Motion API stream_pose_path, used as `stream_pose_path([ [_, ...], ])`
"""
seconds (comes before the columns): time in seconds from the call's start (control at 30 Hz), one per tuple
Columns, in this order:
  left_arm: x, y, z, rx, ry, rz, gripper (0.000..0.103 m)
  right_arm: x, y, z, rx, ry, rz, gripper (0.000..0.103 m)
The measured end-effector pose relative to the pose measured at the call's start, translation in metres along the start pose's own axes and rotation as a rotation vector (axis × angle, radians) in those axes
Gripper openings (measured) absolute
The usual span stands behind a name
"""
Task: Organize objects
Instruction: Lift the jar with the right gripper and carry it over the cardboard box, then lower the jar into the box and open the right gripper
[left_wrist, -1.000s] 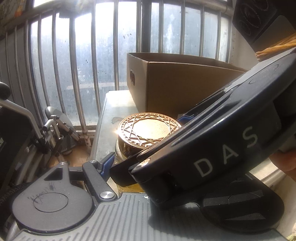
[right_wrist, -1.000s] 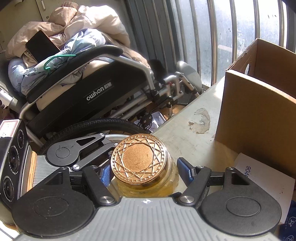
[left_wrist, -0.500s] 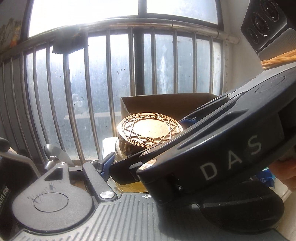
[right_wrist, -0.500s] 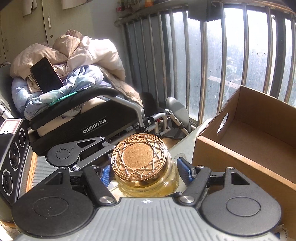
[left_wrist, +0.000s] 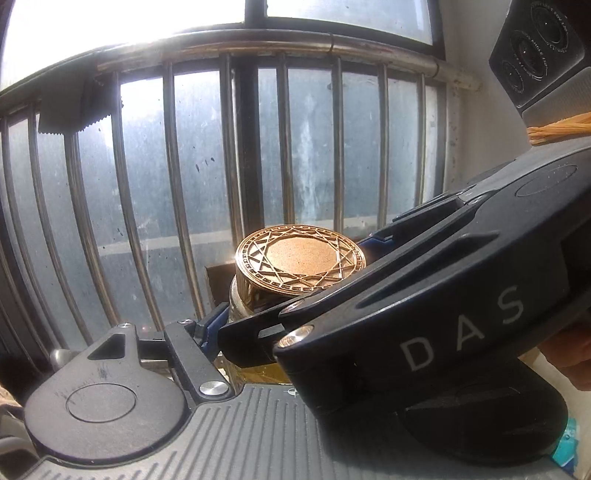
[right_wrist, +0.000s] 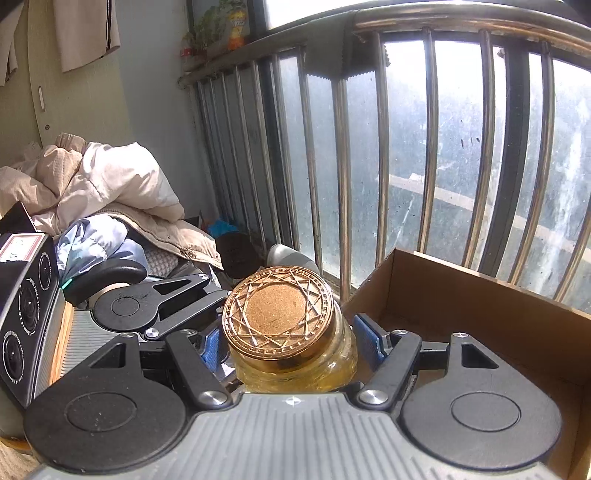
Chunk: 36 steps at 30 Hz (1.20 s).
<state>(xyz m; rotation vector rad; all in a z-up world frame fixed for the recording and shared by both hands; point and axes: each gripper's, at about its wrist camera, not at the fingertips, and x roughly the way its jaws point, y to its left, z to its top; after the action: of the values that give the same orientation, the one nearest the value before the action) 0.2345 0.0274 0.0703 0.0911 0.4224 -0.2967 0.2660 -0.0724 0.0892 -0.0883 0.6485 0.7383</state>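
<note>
Gripping one jar (right_wrist: 291, 339) from two sides: right gripper (right_wrist: 291, 341) has its blue pads (right_wrist: 365, 338) tight on the glass body, one each side, jaws at a middling width. Left gripper (left_wrist: 255, 325) comes in from the left in the right wrist view; its near blue pad (left_wrist: 212, 325) touches the jar, its far finger is hidden behind the right gripper's body, so jaws closed on the jar as far as shows. Jar is glass with yellowish content, capped by a gold lid (right_wrist: 279, 317) with a star pattern and a cork-like centre. Jar is held up in the air, tilted a little, just left of and near the box (right_wrist: 480, 317).

Box is open cardboard, brown, inside bare where it shows, sitting right of the jar in the right wrist view; in the left wrist view only a corner of it (left_wrist: 218, 284) peeks out behind the jar. Window bars (left_wrist: 173, 192) run across the far side, dirty glass behind. Far left: heap of clothes (right_wrist: 110, 192) on a chair. A bit of a hand (left_wrist: 569, 354) shows at the right edge of the left wrist view.
</note>
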Motion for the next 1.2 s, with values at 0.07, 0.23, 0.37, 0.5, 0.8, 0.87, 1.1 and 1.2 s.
stream_pose_path([
  [0.07, 0.025, 0.005, 0.005, -0.012, 0.054, -0.020, 0.073, 0.019, -0.027, 0.006, 0.052, 0.035, 0.006, 0.074],
  [0.23, 0.066, 0.013, 0.010, -0.022, 0.199, -0.031, 0.073, 0.054, -0.079, 0.004, 0.174, 0.096, 0.075, 0.074],
  [0.37, 0.072, 0.012, 0.008, 0.018, 0.256, -0.008, 0.073, 0.068, -0.099, -0.001, 0.234, 0.115, 0.133, 0.074],
  [0.5, 0.069, 0.005, 0.003, 0.087, 0.266, -0.002, 0.079, 0.087, -0.113, -0.011, 0.270, 0.170, 0.103, 0.074],
  [0.8, 0.057, 0.010, 0.003, 0.053, 0.259, -0.058, 0.079, 0.127, -0.132, -0.026, 0.278, 0.257, -0.065, 0.067],
  [0.87, 0.054, 0.008, 0.001, 0.064, 0.255, -0.064, 0.079, 0.124, -0.134, -0.022, 0.272, 0.231, -0.068, 0.064],
  [1.1, 0.046, 0.004, 0.000, 0.076, 0.253, -0.090, 0.079, 0.099, -0.132, -0.014, 0.237, 0.180, -0.095, 0.063],
  [1.2, 0.041, 0.002, -0.001, 0.083, 0.240, -0.087, 0.079, 0.073, -0.136, -0.016, 0.265, 0.139, -0.089, 0.063],
])
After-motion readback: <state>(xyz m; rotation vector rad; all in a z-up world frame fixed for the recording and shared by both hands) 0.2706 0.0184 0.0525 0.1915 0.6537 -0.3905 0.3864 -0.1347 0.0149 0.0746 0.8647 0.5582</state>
